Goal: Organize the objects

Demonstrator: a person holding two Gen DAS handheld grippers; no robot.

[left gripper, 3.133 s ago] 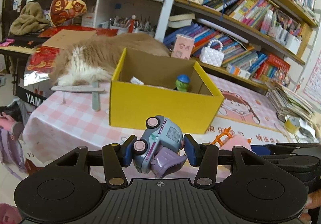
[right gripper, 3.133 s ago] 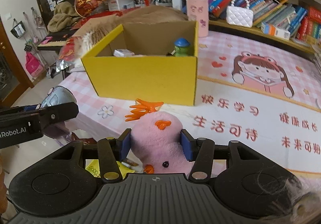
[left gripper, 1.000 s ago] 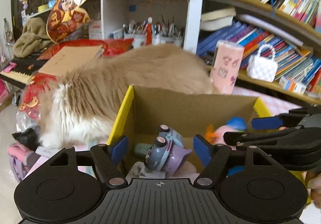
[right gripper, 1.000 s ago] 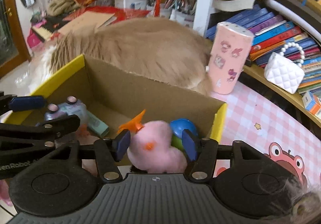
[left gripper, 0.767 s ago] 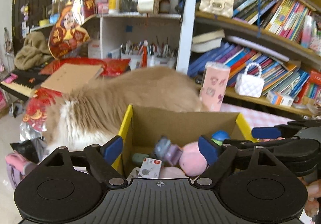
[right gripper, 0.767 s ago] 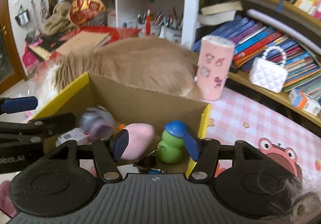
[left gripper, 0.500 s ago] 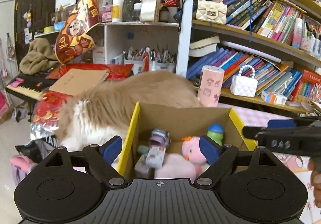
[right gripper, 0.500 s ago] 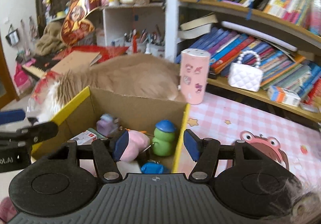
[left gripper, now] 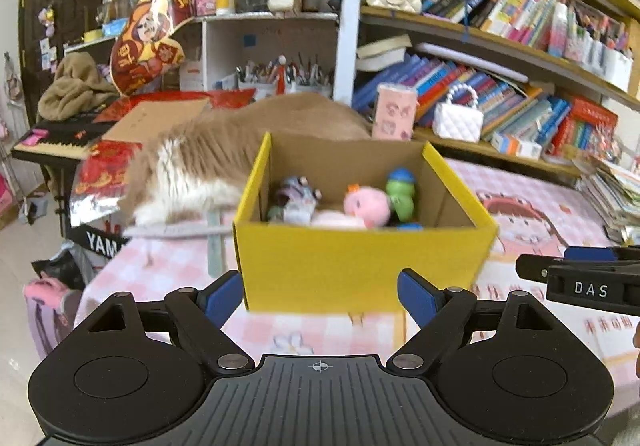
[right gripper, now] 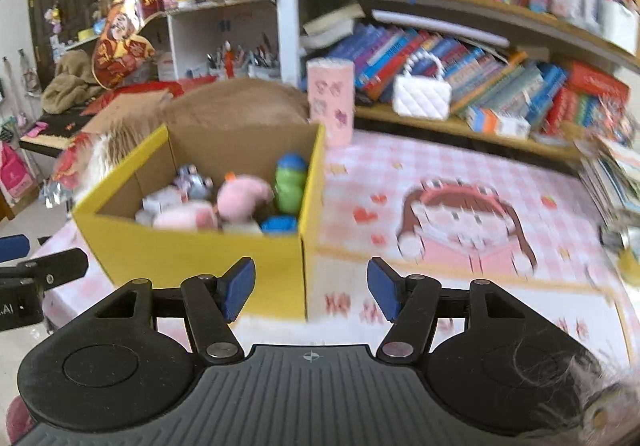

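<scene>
A yellow cardboard box (left gripper: 360, 262) (right gripper: 192, 258) stands on the pink tablecloth. Inside it lie a grey-purple toy truck (left gripper: 298, 192) (right gripper: 194, 178), a pink plush duck (left gripper: 366, 204) (right gripper: 240, 196) and a green figure with a blue cap (left gripper: 401, 196) (right gripper: 290, 186). My left gripper (left gripper: 320, 294) is open and empty, held back in front of the box's near wall. My right gripper (right gripper: 311, 288) is open and empty, near the box's front right corner. The right gripper also shows at the right edge of the left wrist view (left gripper: 580, 284).
A long-haired cat (left gripper: 224, 154) lies right behind the box. A pink canister (right gripper: 330, 102) and a white handbag (right gripper: 420, 94) stand by the bookshelf. A paper stack (left gripper: 612, 190) lies at the table's right. A keyboard (left gripper: 56, 134) stands at the far left.
Both grippers opened over the box and dropped the truck and the duck into it. Both have since pulled back toward me, out of the box.
</scene>
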